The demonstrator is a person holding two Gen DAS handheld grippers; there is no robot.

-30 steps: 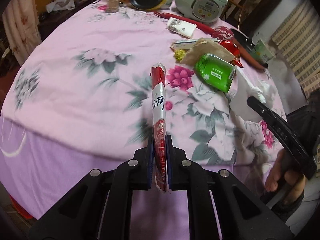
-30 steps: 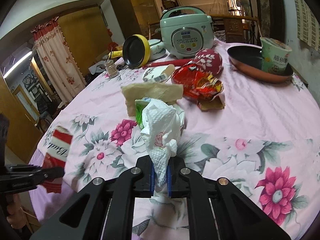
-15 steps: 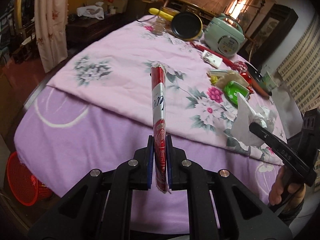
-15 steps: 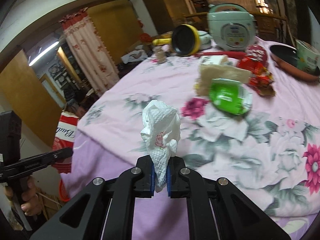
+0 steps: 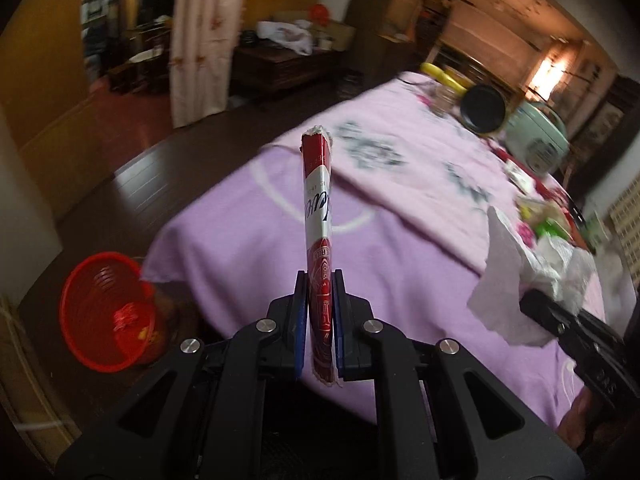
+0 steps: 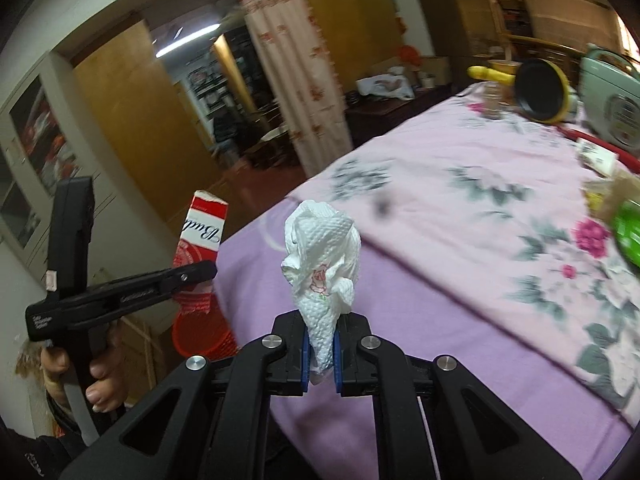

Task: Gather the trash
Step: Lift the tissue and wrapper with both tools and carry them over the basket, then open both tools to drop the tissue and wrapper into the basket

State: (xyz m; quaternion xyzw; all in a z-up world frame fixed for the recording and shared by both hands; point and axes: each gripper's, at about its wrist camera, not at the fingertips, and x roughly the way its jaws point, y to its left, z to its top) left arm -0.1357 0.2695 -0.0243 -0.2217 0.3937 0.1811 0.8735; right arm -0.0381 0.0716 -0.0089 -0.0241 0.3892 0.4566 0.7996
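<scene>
We pinch the flattened red can (image 5: 318, 236) in our left gripper (image 5: 319, 334) and the crumpled tissue (image 6: 322, 256) in our right gripper (image 6: 320, 354), both off the bench (image 5: 400, 200), likely bound for the red basket (image 5: 102, 312) on the floor.

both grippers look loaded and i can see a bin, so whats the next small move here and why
Probably carry the left hand-held gripper on toward the red basket on the floor beside the table, and open only once above it. It is shut on the flattened red wrapper, which is not yet over the basket. The right hand-held gripper, clamped on the crumpled tissue, can follow.
</scene>
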